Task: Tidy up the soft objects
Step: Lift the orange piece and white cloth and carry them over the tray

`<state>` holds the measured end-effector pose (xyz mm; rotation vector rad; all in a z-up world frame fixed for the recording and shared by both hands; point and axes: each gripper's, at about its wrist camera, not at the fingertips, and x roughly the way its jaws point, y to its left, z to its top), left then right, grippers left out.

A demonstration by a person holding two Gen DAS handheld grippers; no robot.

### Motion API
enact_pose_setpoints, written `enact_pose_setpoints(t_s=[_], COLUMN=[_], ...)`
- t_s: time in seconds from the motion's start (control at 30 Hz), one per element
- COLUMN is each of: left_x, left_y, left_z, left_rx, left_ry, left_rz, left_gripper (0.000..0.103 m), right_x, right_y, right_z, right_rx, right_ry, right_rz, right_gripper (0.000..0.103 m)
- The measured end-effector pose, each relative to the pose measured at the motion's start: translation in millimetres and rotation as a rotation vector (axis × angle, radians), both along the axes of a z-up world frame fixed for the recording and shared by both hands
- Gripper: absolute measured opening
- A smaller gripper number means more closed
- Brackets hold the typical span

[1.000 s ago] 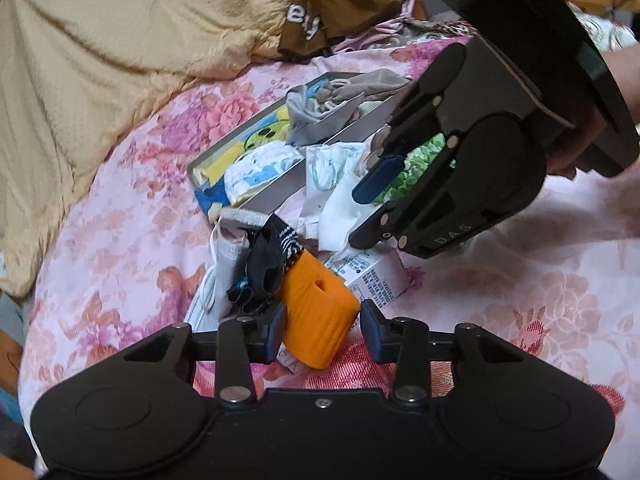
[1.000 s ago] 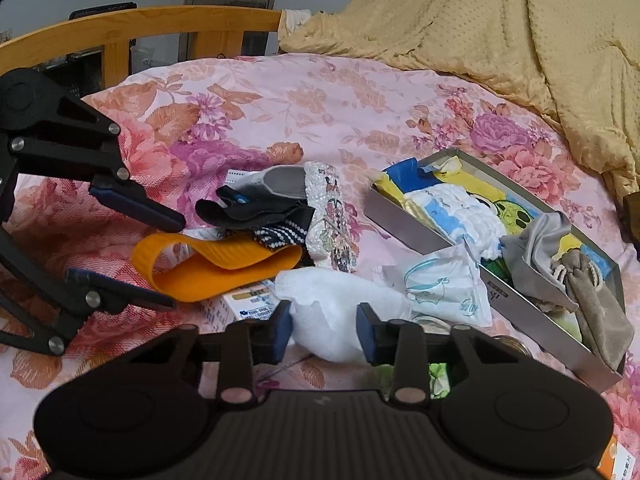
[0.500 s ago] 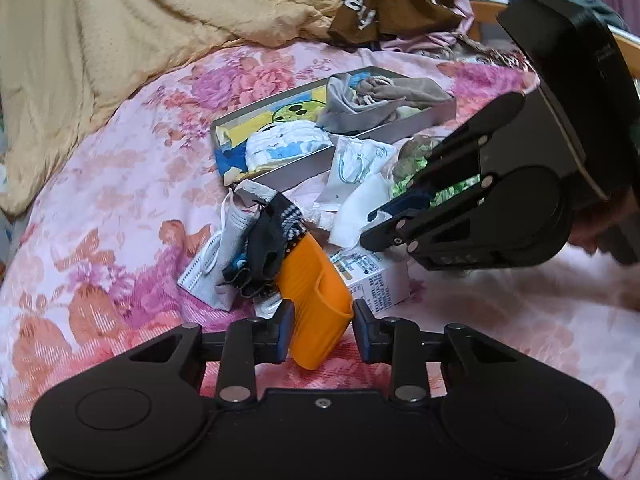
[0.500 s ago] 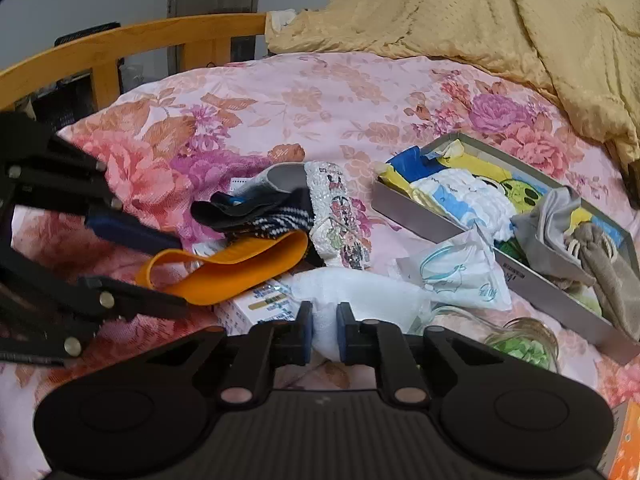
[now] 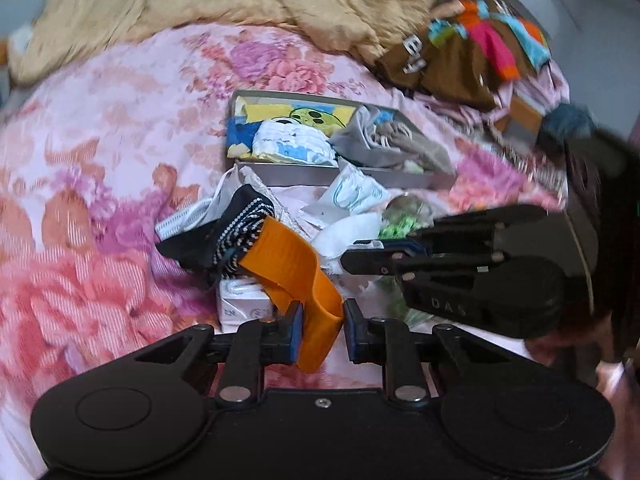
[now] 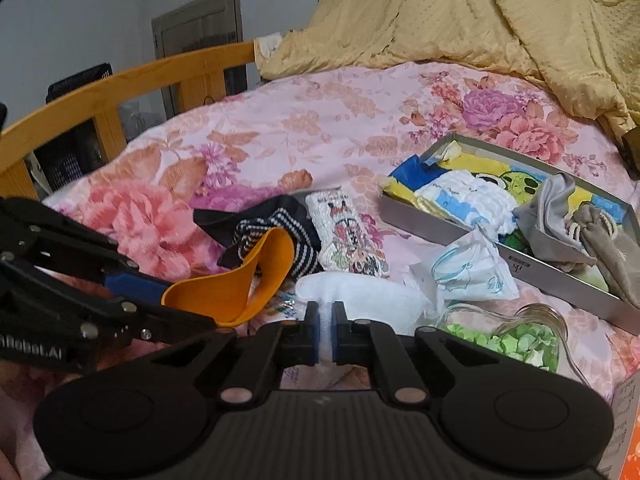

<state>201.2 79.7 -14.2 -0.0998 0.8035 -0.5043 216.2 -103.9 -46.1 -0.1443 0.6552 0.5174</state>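
Left wrist view: an orange band (image 5: 294, 266) is pinched between the 2 fingers of the left gripper (image 5: 320, 330), a white cloth (image 6: 360, 294) is clamped by the right gripper (image 6: 326, 330), and both are held over the floral bed (image 6: 280, 128) near a grey tray (image 6: 436, 222) of soft items.

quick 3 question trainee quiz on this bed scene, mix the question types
1. True or false: the right gripper is shut on the white cloth.
2. What does the left gripper have between its fingers? A) black sock B) orange band C) jar
3. Fill in: the grey pouch lies in the ____.

Key: 1 true. 2 B, the orange band. 3 tray.
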Motion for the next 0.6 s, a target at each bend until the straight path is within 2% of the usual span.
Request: enact_pose_setpoints(t_s=[0.1,0.2,0.3,0.47,0.6], left_x=[2.5,2.2,-0.7,-2.1,-1.0], left_y=[12.4,16.3,18.0,15.3,13.1], left_z=[-4.0,-9.9,-7.6,1.9,9.1], left_rx=[-0.149,-0.223,-0.287,-0.311,-0.314], left_ry=[0.068,0.122,0.138,0.194,0.176], left_rz=[0.038,0.078,0.093,0.125,0.122], left_gripper=[0.023,0.022,0.022,0.022,0.022], right_x=[-5.9,-14.5,-25.9,-39.6,-36.6], right_y=[-3.5,-7.1,-11.7,-19.5,-24.8], right_z=[5.2,12.7,21.5,42.8,58.9], right_rx=[0.018,0.033,0.051,0.057,0.071], right_ry=[-0.005,-0.020,-0.044,-0.081,-0.079], right_rz=[-0.011,-0.021,-0.044,-0.080,-0.131], right_gripper=[0.005,0.005,0.005,0.005,0.005])
